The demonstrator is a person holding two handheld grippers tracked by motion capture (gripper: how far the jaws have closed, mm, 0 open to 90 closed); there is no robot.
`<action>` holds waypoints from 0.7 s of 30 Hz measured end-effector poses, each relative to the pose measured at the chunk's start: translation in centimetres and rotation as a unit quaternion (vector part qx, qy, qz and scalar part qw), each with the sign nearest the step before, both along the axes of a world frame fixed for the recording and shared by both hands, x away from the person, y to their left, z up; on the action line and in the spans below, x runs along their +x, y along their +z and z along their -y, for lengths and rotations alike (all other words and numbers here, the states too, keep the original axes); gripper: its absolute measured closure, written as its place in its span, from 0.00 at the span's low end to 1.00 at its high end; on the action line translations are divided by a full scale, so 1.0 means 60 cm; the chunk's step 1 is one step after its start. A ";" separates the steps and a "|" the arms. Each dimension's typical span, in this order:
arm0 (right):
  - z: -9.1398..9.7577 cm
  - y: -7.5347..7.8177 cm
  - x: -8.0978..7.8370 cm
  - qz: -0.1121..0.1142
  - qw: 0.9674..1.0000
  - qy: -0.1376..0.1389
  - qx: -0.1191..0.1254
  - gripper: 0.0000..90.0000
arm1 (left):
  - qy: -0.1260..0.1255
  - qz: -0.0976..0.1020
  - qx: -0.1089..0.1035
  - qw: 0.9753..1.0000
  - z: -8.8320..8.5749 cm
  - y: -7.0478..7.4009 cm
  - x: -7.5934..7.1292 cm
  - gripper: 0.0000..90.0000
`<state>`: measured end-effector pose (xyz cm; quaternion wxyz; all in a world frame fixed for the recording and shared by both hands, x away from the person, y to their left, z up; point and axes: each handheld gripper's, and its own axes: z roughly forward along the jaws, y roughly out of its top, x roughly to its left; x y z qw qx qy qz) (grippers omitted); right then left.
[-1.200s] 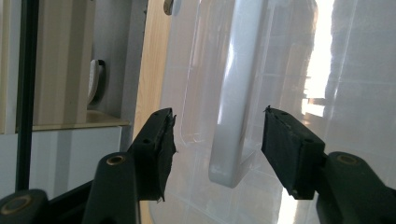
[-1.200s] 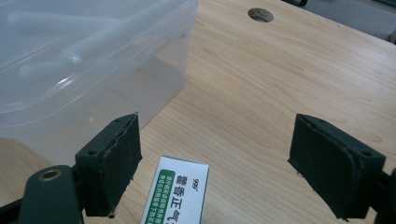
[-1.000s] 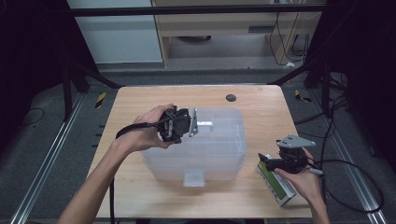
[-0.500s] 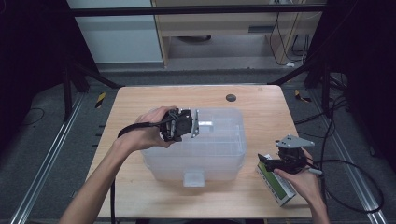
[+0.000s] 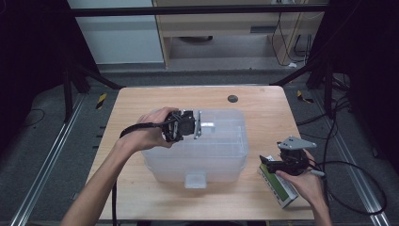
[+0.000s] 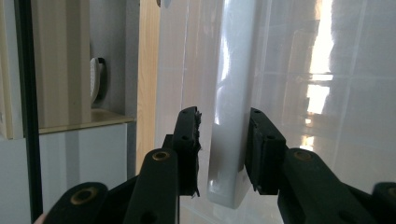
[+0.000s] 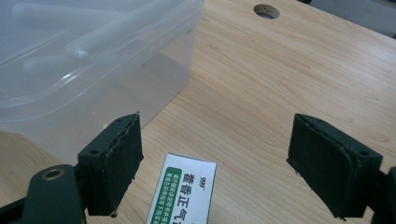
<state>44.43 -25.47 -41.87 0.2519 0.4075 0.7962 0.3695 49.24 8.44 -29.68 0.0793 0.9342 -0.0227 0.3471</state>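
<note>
A translucent plastic storage box (image 5: 221, 146) with its lid on stands mid-table. My left gripper (image 5: 200, 125) reaches in from the left over the lid. In the left gripper view the lid's white handle bar (image 6: 229, 140) runs between the jaws of the left gripper (image 6: 223, 113). They have just been closing; a thin gap still shows at one pad, so the gripper is open. My right gripper (image 5: 269, 165) hovers wide open over a small green and white carton (image 5: 277, 188) at the front right. The carton (image 7: 182, 196) lies low between the right gripper (image 7: 217, 126) jaws, untouched.
A round hole (image 5: 232, 98) sits in the wooden table (image 5: 141, 101) behind the box. The box's front latch (image 5: 195, 179) faces the near edge. Cables trail off the right side. The carton lies close to the table's front right corner.
Both hands keep their places. The high view shows no clear shift of the box or the carton.
</note>
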 end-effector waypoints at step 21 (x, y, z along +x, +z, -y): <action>-0.006 -0.001 -0.004 -0.013 1.000 0.015 -0.001 0.27 | -0.001 -0.011 0.026 1.000 0.009 0.000 0.000 0.83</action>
